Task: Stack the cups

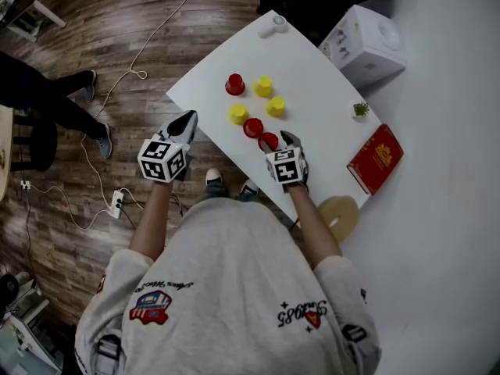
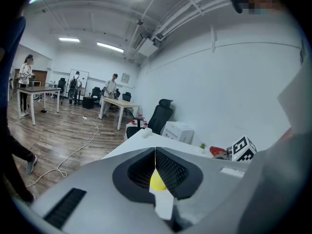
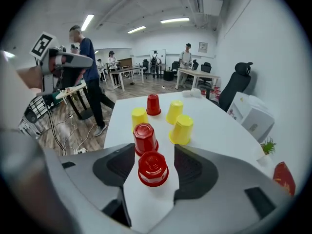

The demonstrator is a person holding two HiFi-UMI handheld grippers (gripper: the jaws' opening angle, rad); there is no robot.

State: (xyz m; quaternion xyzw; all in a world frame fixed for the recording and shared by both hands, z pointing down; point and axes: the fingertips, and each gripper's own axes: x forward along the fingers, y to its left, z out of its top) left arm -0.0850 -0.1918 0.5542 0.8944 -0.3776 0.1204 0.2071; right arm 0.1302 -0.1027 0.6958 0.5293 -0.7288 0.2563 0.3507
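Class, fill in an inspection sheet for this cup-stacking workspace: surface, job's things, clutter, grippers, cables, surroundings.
Surface: white table.
Job's things: three red cups and three yellow cups, all upside down, none stacked.
Clutter: red book and small plant on the table; white box beside it.
Grippers: left gripper shut, empty, off the table's edge; right gripper open around the nearest red cup, pads not touching.
Cables: white cable and power strip on the floor.
Surroundings: wooden floor; bystander's legs at left.
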